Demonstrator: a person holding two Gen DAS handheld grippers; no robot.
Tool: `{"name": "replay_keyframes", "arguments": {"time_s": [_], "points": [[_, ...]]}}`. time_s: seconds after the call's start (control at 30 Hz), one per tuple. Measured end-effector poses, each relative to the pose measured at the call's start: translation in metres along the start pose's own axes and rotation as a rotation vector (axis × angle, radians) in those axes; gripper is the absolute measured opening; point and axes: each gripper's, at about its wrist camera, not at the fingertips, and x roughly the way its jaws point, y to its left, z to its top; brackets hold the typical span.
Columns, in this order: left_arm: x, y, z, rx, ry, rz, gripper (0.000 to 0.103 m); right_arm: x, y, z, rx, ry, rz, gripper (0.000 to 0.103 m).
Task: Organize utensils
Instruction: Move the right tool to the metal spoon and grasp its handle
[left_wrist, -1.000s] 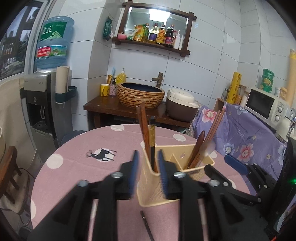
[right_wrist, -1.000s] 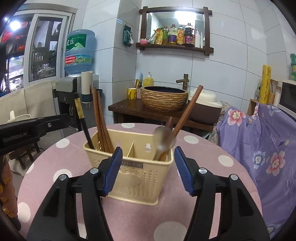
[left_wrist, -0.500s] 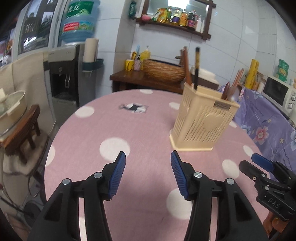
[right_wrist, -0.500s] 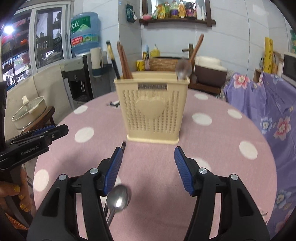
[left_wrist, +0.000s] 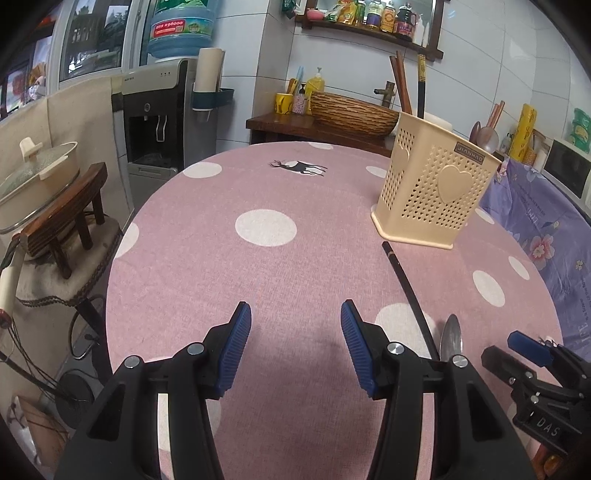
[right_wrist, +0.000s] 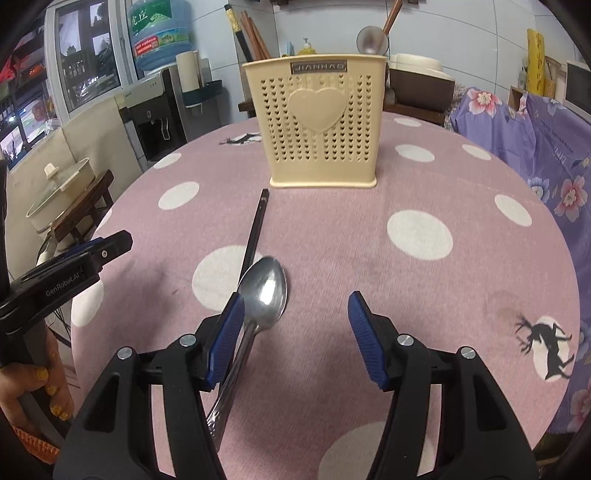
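Note:
A beige perforated utensil holder with a heart stands on the pink dotted tablecloth; it also shows in the left wrist view. It holds brown and black chopsticks and a spoon. A steel spoon and a single black chopstick lie on the cloth in front of it. My right gripper is open, its left finger beside the spoon's neck. My left gripper is open and empty above the cloth, left of the chopstick and spoon.
The round table's left edge drops to a wooden stool with a pot. A water dispenser stands behind. A purple floral cloth covers furniture to the right. A sideboard with a woven basin stands beyond.
Both grippers have pulled back from the holder toward the table's near side and stayed open. The loose spoon and black chopstick now lie close under the right gripper.

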Motion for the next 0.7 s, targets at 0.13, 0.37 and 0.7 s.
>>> {"name": "replay_keyframes", "arguments": {"time_s": [0.13,0.37,0.7], "points": [[0.000,-0.003,-0.006,0.001,0.008,-0.003,0.051,0.005,0.010,-0.006,-0.024,0.031,0.000,0.057],[-0.003,-0.004,-0.009,0.005,0.015,-0.009,0.051,0.009,0.019,-0.015,-0.046,0.066,0.002,0.041],[-0.004,-0.012,-0.009,0.018,0.017,-0.018,0.051,0.015,0.026,-0.019,-0.094,0.097,-0.031,0.016]]}}
